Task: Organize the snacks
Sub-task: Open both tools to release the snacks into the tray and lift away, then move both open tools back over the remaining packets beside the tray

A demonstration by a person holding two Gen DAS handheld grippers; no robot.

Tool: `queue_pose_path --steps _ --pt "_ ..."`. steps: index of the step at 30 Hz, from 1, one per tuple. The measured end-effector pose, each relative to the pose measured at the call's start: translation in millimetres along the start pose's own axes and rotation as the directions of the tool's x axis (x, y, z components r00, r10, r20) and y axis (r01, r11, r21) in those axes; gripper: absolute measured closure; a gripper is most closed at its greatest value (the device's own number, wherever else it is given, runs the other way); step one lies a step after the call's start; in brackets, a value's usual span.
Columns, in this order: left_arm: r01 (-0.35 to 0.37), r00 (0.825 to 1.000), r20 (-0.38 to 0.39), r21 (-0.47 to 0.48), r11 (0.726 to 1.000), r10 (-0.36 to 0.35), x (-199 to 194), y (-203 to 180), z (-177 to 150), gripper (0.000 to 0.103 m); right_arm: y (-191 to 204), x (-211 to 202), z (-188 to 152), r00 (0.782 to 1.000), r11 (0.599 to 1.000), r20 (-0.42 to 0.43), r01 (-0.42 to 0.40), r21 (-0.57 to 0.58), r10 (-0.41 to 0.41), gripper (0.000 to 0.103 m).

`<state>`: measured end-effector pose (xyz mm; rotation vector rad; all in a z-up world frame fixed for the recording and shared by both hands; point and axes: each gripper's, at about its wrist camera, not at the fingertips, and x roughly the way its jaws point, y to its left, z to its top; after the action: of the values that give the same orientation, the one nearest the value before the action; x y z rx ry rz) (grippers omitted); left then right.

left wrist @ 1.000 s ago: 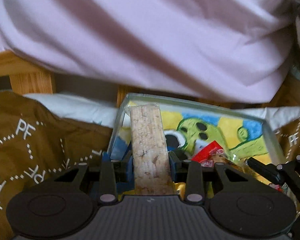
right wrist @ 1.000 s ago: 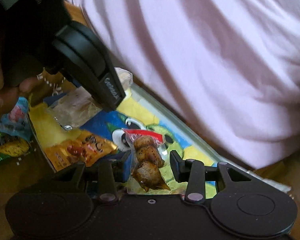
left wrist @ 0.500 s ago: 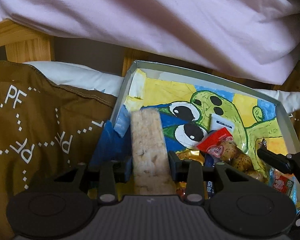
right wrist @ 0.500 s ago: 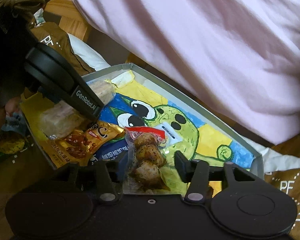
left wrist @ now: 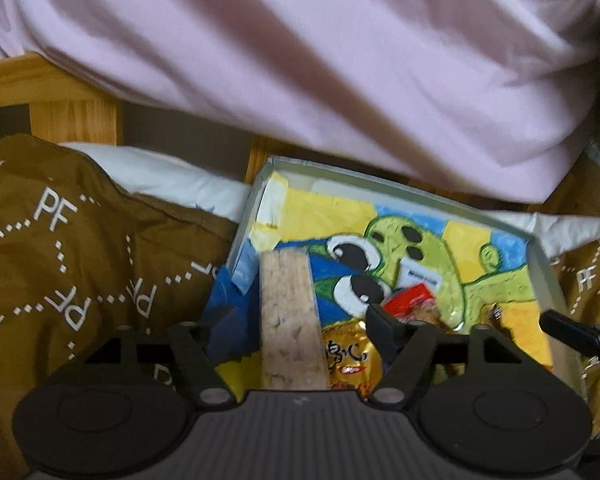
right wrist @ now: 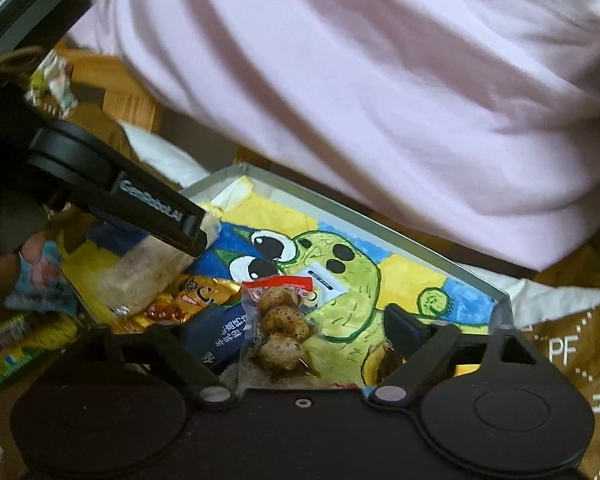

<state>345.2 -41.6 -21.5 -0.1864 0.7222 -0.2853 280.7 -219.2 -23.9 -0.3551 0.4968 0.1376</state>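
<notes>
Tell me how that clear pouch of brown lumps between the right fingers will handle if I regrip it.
The clear pouch looks floppy: thin film around loose lumps, so it would probably sag. Its glossy wrap may be slippery. The right gripper is open, and the pouch seems to lie in the painted box.

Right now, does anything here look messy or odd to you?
A few snack packets lie outside the tray, on the brown cloth by its left edge. Inside it, the gold packet and blue packet overlap in one corner.
</notes>
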Motion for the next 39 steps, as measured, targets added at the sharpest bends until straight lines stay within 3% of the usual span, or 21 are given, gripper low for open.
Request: queue_pose_path --steps 5,12,18,23,29,34,39 --pt "0.009 0.999 0.051 0.008 1.0 -0.009 -21.8 3.3 4.8 0.015 -3.4 -22.4 0.6 1.0 0.997 0.009 -0.026 0.066 0.026 0.005" --pt "-0.001 0.988 0.154 0.024 1.0 -0.003 -63.5 8.3 7.9 0.001 -7.5 -69.3 6.9 0.992 0.988 0.128 -0.039 0.147 0.02 0.001" --pt "-0.041 0.97 0.243 0.049 0.998 0.028 -101.7 18.7 -3.5 0.001 -9.3 -105.9 6.5 0.98 0.975 0.199 -0.05 0.215 0.007 0.001" --pt "-0.066 0.962 0.269 0.098 0.993 0.038 -129.2 30.3 -24.8 0.001 -0.4 -128.0 0.0 0.979 0.975 0.2 -0.084 0.205 0.043 0.001" --pt "-0.07 0.966 0.255 0.138 0.988 0.033 -154.7 41.0 -55.6 0.001 15.4 -149.3 -14.6 0.979 0.976 0.186 -0.118 0.185 0.083 0.001" --pt "-0.061 0.987 0.159 0.213 0.975 0.027 -163.8 47.2 -79.4 0.001 35.3 -159.1 -30.0 0.985 0.981 0.122 -0.138 0.136 0.122 0.001" --pt "-0.071 0.995 0.079 0.235 0.969 0.054 -172.1 58.4 -103.1 0.001 52.9 -166.7 -46.0 0.983 0.978 0.056 -0.179 0.107 0.174 0.001"
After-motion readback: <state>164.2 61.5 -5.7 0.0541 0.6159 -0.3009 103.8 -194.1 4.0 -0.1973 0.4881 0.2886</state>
